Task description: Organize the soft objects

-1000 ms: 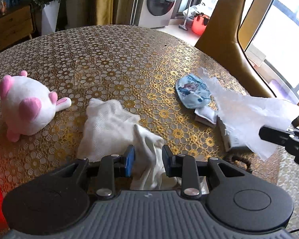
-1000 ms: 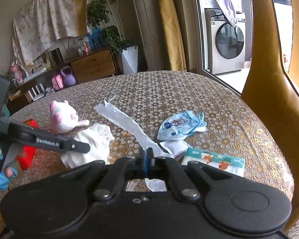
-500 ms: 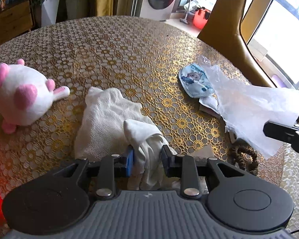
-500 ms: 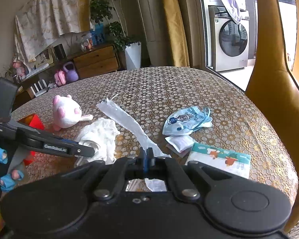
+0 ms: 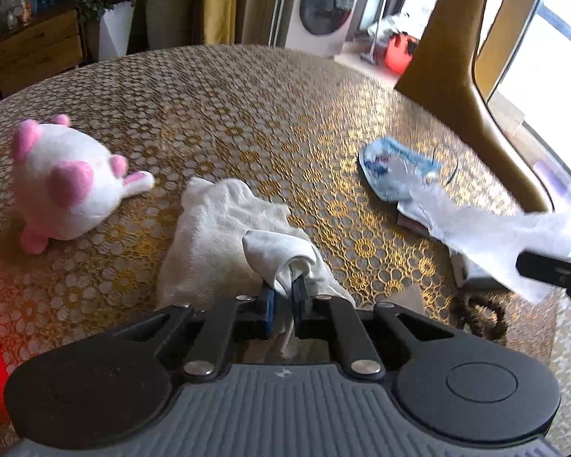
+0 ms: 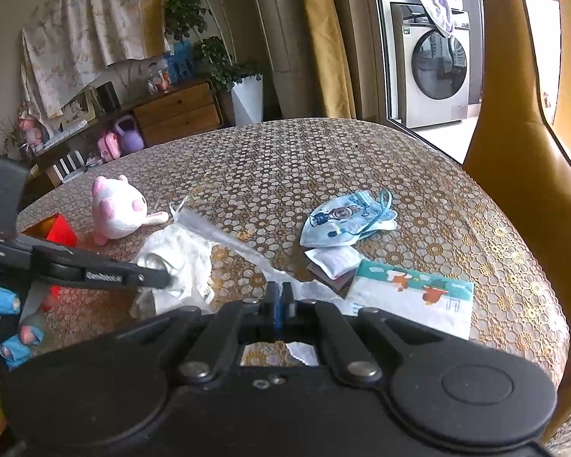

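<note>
Near table edge [image 6: 529, 304], left tongs [image 5: 283, 297] gripping cloth [image 5: 217, 236]

A crumpled white cloth [image 5: 217, 236] lies on the patterned table [image 5: 247, 114], one fold raised; a pink-and-white plush toy [image 5: 61, 179] lies beside it.

our left gripper [image 5: 283, 297] now clamped on a fold of the white cloth [image 5: 224, 243], its jaws just closed from wide apart, the bunched fold drawn up between our pads, where a second ago it lay loose ahead
</note>
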`<act>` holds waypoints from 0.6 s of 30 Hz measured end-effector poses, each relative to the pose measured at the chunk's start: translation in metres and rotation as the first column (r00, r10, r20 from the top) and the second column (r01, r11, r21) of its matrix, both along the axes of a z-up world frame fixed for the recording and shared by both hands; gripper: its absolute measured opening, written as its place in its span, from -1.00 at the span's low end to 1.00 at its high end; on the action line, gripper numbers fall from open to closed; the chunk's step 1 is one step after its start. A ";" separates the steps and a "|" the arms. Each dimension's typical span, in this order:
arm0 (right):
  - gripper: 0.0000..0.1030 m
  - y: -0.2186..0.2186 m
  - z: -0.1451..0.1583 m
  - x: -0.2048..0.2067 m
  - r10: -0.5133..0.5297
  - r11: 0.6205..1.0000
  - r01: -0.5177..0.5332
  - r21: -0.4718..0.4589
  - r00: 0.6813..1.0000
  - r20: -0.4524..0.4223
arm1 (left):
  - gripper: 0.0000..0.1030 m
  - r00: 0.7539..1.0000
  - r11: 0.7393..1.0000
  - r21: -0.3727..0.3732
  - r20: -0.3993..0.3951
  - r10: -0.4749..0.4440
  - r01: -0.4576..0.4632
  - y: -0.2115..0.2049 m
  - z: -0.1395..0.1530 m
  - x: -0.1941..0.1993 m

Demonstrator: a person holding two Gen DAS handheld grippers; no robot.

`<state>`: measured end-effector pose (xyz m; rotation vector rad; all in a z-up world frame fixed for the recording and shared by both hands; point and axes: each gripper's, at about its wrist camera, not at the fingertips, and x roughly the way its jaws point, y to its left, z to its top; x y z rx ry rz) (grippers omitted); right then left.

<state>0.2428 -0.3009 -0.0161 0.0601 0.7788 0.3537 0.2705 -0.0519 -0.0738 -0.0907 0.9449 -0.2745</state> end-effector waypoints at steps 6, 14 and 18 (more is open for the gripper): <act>-1.00 0.007 0.017 -0.012 0.017 1.000 -0.017 0.012 1.000 0.024 | -0.83 0.999 0.998 -0.057 0.025 0.032 -0.031 0.032 0.026 -0.022; -1.00 0.040 0.051 -0.034 0.093 0.995 -0.095 0.037 0.993 0.070 | -0.83 0.997 0.997 -0.067 0.060 0.051 -0.047 0.068 0.058 -0.056; -1.00 0.063 0.065 -0.044 0.147 0.988 -0.151 0.041 0.985 0.094 | -0.83 0.994 0.995 -0.073 0.083 0.067 -0.061 0.089 0.073 -0.071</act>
